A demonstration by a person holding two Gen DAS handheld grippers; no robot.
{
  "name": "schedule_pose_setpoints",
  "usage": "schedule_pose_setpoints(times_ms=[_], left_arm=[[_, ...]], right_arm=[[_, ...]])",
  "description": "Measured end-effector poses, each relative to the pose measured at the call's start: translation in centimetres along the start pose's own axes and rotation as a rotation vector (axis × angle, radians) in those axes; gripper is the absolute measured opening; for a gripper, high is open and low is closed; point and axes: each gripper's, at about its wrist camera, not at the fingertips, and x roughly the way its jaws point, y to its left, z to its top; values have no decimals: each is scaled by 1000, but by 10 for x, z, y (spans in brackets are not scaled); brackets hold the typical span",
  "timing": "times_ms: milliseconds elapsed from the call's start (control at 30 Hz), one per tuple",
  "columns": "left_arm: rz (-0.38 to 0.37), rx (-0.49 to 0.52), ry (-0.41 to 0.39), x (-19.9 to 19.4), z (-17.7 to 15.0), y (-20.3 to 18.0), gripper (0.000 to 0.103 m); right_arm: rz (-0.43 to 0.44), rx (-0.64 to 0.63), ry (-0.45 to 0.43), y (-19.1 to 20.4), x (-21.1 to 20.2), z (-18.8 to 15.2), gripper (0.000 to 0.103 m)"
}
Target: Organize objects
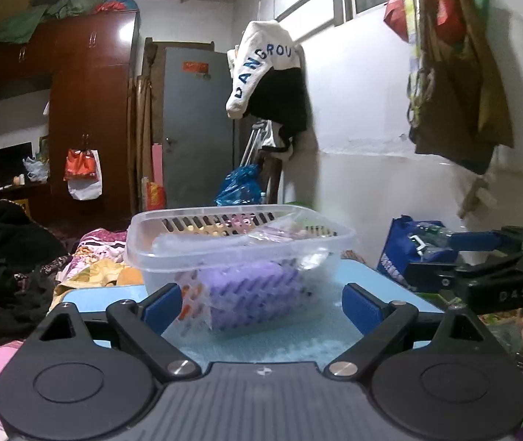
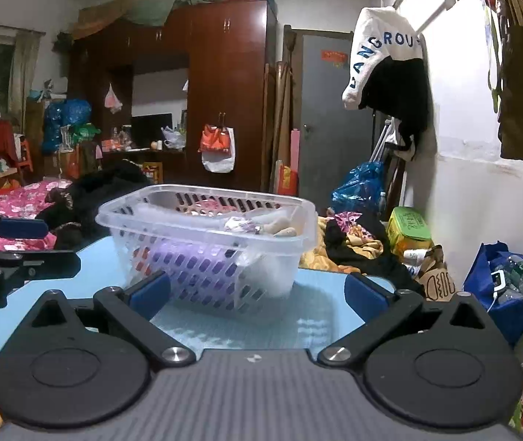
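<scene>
A clear slotted plastic basket [image 1: 239, 246] stands on a light blue table [image 1: 261, 341]. It holds a purple packet [image 1: 250, 290], clear wrapping and small items near the rim. My left gripper [image 1: 261, 307] is open and empty, just short of the basket's near wall. In the right wrist view the same basket [image 2: 206, 242] sits on the table [image 2: 246, 327], with the purple packet [image 2: 191, 261] showing through the slots. My right gripper [image 2: 258, 294] is open and empty, close in front of the basket. Each gripper shows at the edge of the other's view.
A bed with floral sheets and dark clothes [image 1: 7, 261] lies left of the table. A blue bag with bottles [image 2: 508, 290] and a green box [image 2: 408, 228] sit by the white wall on the right. Bags hang on the wall [image 1: 456, 84].
</scene>
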Motion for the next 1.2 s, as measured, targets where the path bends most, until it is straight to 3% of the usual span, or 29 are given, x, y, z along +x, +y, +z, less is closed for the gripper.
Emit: schedule_pose_setpoints(times_ms=[567, 1200], left_arm=[[40, 12, -44, -16, -8, -23, 96], [86, 12, -17, -4, -12, -31, 96]], right_arm=[[24, 72, -5, -7, 0, -18, 103], [-4, 80, -19, -9, -8, -27, 103]])
